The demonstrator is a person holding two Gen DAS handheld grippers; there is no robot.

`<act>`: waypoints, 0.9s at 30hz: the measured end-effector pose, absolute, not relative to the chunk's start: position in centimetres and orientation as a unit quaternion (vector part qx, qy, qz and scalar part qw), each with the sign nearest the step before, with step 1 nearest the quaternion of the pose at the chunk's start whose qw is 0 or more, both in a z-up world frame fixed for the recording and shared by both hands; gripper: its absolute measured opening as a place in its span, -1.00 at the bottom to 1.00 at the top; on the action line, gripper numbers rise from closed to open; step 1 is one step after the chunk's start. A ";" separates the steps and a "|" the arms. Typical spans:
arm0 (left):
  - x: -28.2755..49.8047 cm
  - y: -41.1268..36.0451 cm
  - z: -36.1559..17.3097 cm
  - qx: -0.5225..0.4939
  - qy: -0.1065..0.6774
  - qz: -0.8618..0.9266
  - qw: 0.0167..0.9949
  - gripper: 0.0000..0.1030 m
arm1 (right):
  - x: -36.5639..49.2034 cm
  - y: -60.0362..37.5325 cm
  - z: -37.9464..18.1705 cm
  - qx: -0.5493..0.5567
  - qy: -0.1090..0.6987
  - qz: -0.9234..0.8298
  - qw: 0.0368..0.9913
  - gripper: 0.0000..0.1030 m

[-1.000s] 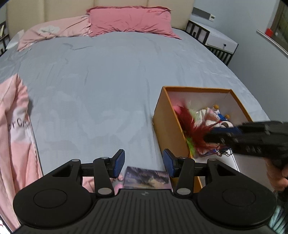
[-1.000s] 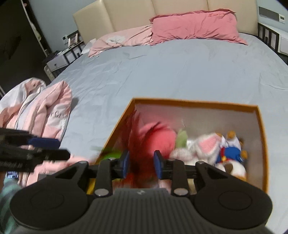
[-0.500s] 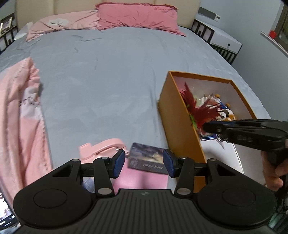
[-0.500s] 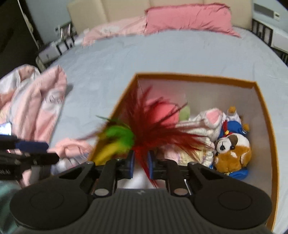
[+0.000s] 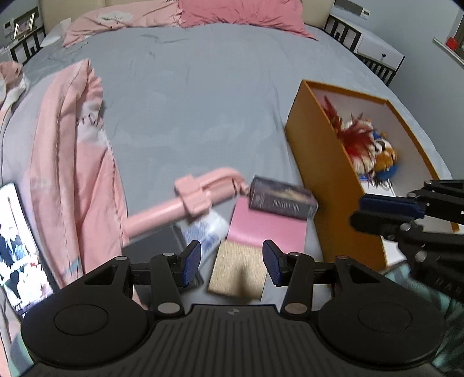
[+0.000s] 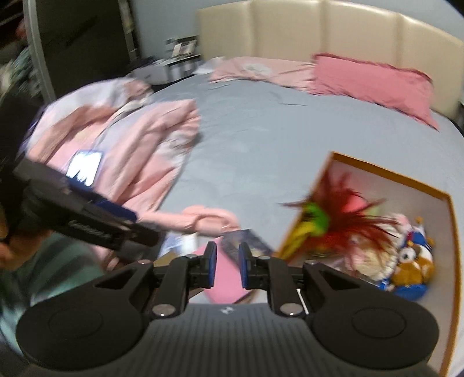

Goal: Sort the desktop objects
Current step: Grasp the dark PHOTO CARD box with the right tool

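An orange box stands on the grey bed and holds a red and green feather toy and plush toys. Left of the box lie a dark card box, a pink notebook, a tan pad and a pink handle. My left gripper is open and empty, just above the tan pad. My right gripper is open and empty, over the pink notebook, left of the orange box. It also shows at the right of the left wrist view.
A pink jacket lies on the left of the bed. A lit phone lies at the far left edge. Pink pillows lie at the headboard. A white nightstand stands at the back right.
My right gripper has let go of the feather toy, which now lies in the box, and swung left. My left gripper has pulled back, bringing the pad and notebook into view.
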State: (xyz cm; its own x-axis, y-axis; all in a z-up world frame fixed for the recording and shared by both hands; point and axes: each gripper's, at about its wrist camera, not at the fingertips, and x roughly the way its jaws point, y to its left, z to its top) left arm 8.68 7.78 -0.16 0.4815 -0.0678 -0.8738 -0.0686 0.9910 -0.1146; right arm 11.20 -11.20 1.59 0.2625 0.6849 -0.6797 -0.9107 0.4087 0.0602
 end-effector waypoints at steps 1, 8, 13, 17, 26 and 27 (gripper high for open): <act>8.3 7.9 -0.3 -0.066 0.510 0.000 0.858 0.07 | 10.6 -10.8 1.4 -0.191 0.318 0.519 0.770 -0.67; 7.7 9.9 -0.7 -0.085 0.513 0.015 0.854 0.13 | 9.5 -7.6 -0.5 -0.311 0.323 0.514 0.731 -0.47; 8.6 11.2 -1.6 -0.076 0.537 0.051 0.839 0.14 | 10.7 -5.5 -1.3 -0.356 0.329 0.510 0.710 -0.38; 9.6 10.8 -2.1 -0.072 0.545 0.048 0.834 0.14 | 11.8 -3.4 -2.4 -0.398 0.336 0.503 0.690 -0.28; 13.1 7.5 -3.1 -0.060 0.543 -0.003 0.837 0.13 | 14.2 0.3 -4.6 -0.465 0.366 0.498 0.634 -0.07; 13.3 7.3 -3.4 -0.058 0.544 -0.008 0.837 0.13 | 14.2 0.5 -4.8 -0.474 0.364 0.497 0.630 -0.07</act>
